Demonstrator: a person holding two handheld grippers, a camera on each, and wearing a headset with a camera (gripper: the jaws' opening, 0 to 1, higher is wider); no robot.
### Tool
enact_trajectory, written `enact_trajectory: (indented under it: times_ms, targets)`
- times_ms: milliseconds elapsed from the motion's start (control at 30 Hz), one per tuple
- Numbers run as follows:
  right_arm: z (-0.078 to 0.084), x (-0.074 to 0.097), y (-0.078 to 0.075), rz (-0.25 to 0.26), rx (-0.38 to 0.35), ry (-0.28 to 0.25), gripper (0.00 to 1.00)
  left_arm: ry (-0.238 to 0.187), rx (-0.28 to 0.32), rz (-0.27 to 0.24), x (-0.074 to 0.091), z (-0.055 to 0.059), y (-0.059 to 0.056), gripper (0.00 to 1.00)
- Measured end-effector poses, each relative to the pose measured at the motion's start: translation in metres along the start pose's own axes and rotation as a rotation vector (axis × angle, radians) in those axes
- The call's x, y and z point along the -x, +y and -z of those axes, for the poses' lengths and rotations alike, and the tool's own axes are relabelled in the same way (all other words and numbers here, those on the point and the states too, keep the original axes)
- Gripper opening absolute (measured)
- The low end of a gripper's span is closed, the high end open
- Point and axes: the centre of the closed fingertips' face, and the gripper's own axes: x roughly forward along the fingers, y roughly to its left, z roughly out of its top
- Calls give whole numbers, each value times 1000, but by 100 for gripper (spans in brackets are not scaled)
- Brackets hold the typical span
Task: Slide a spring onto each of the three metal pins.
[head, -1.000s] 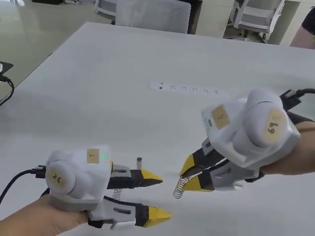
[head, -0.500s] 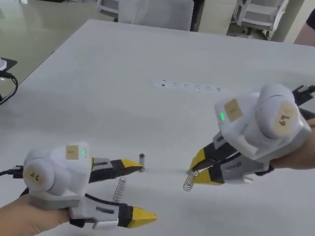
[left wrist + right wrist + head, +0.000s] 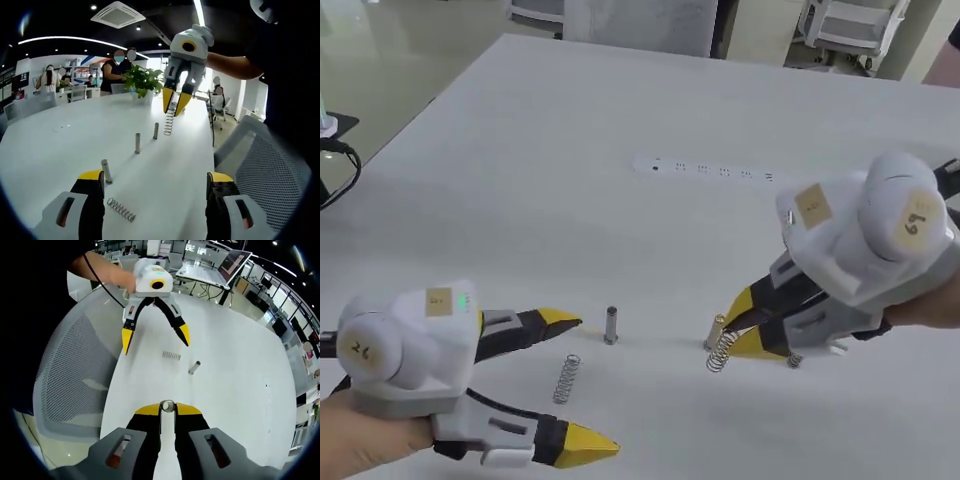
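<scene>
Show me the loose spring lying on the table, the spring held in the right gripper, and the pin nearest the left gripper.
loose spring (image 3: 566, 378), head view, middle of its coils.
held spring (image 3: 721, 351), head view, its lower coils.
pin (image 3: 611, 325), head view, middle of its shaft.

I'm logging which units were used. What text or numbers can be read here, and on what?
"69": round sticker on the right gripper.
"24", not sharp: round label on the left gripper.
Square stickers on both: too small to read.
</scene>
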Motion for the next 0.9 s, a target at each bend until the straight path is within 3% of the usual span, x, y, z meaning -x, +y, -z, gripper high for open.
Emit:
enact_trajectory:
  times_ms: [167,333,667,900]
  targets:
    - [5,1,-4,7,-7,7,6,13,16,-8,2,3,3,90]
    - [8,3,-10,22,-14,10,6,-4,62,-28,6,2,9,98]
    - [15,8,-25,42,-25,31,6,-22,73,-43,9,-1,12,98]
    - [19,6,-36,39,24,89,6,-25,75,-45,10,-4,13,98]
